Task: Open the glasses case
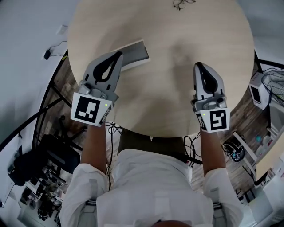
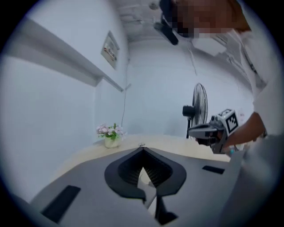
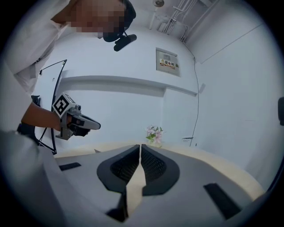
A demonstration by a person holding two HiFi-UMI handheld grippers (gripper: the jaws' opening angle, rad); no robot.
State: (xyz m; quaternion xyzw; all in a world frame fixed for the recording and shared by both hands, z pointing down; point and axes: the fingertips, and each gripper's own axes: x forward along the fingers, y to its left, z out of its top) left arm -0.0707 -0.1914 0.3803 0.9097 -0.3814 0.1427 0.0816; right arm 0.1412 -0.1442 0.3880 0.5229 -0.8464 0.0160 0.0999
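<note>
The grey glasses case point(image 1: 135, 54) lies on the round wooden table point(image 1: 177, 102), left of the middle, with a pale edge along its near side. My left gripper point(image 1: 119, 54) hovers over the case's left end and hides it; its jaws are shut with nothing between them. My right gripper point(image 1: 198, 65) hangs over the table's right half, well away from the case, its jaws together and empty. In the left gripper view the shut tips point(image 2: 143, 150) point across the table and the case is hidden. The right gripper view shows closed tips point(image 3: 140, 146) and no case.
A pair of glasses point(image 1: 183, 3) lies at the table's far edge. A small vase of flowers point(image 2: 111, 135) stands at the far rim, and a fan point(image 2: 197, 110) stands beyond the table. Cables and equipment point(image 1: 53, 186) crowd the floor on both sides.
</note>
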